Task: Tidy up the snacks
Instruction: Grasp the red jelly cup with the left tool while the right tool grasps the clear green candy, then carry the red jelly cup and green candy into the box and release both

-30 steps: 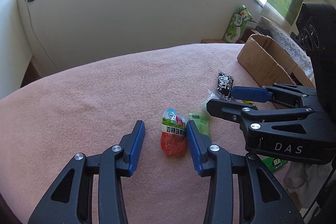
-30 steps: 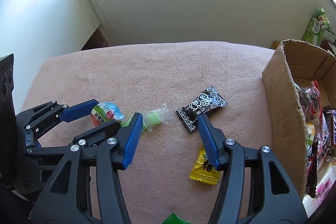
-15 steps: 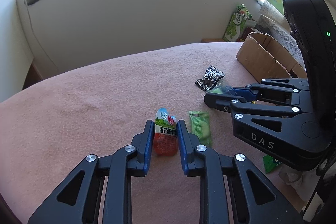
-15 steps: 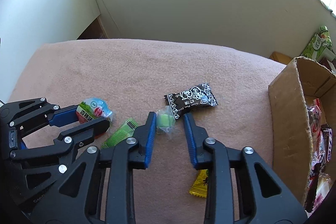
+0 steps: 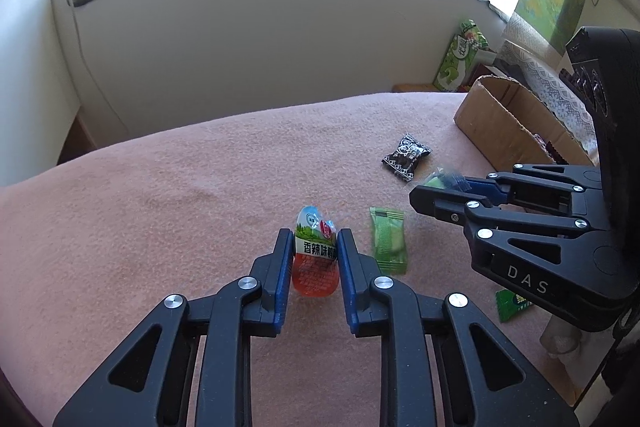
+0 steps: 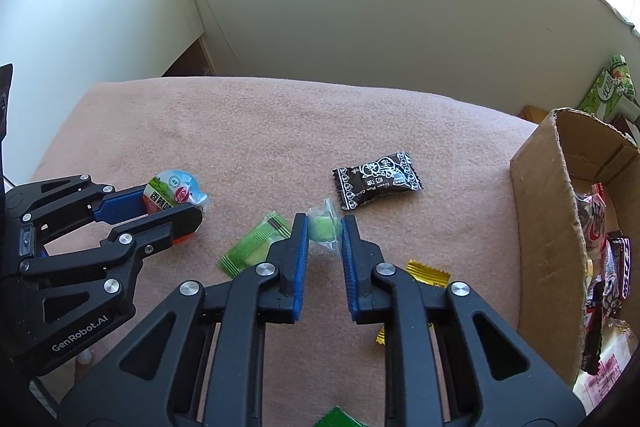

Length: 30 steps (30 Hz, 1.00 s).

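My left gripper (image 5: 314, 241) is shut on a red snack pouch (image 5: 315, 259) with a blue-green top, low over the pink blanket (image 5: 168, 219). The right wrist view shows that left gripper (image 6: 172, 205) at left with the red snack pouch (image 6: 174, 189) between its pads. My right gripper (image 6: 325, 229) is shut on a small clear-wrapped green candy (image 6: 323, 227), slightly blurred. In the left wrist view the right gripper (image 5: 436, 185) pinches the green candy (image 5: 438, 179) at right. A cardboard box (image 6: 548, 211) holding several snacks stands at right.
On the blanket lie a black candy packet (image 6: 376, 179), a flat green wrapper (image 6: 254, 245), a yellow candy (image 6: 426, 274) partly under my right finger, and a green packet (image 5: 512, 303) near the front. A green carton (image 5: 460, 57) stands beyond the bed by the wall.
Both grippers went from open to shut: the left closed on the red pouch, the right swung left over the green candy and closed on it.
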Each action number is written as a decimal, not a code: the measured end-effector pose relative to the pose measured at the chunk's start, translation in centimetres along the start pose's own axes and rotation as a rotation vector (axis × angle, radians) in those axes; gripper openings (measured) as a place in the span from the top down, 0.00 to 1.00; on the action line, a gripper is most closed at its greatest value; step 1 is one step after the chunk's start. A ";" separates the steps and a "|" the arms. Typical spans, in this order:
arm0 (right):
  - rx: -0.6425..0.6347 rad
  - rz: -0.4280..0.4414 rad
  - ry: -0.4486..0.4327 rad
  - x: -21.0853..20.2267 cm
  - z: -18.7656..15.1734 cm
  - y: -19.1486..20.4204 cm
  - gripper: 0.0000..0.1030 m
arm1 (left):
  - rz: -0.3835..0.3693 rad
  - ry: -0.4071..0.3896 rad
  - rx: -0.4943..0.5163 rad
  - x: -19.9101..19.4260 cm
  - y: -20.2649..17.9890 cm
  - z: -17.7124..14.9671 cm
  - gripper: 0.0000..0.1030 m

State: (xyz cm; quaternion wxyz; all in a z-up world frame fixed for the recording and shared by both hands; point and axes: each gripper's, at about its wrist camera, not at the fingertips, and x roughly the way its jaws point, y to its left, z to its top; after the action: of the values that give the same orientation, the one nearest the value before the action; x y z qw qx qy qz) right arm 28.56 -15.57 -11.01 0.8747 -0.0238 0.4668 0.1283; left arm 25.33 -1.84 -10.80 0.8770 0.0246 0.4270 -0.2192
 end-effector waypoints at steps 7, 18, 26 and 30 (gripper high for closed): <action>-0.006 0.007 -0.042 -2.6 -0.3 0.1 0.85 | -0.001 -0.025 -0.002 -1.5 -0.6 0.2 0.80; 0.013 -0.002 -0.107 -6.7 -1.1 -1.7 0.85 | -0.033 -0.063 0.024 -2.3 -3.7 1.5 0.80; 0.044 -0.020 -0.138 -9.1 -2.3 -4.4 0.85 | -0.070 -0.077 0.055 -2.0 -7.1 2.6 0.80; 0.064 -0.031 -0.155 -10.3 -2.8 -6.0 0.85 | -0.099 -0.087 0.073 -1.8 -9.0 3.4 0.80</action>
State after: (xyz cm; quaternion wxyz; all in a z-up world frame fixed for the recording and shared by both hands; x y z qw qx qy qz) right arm 22.26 -23.87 -4.62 0.9105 0.0069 0.4009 0.1015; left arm 23.19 -10.10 -6.03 0.8813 0.0259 0.3809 -0.2785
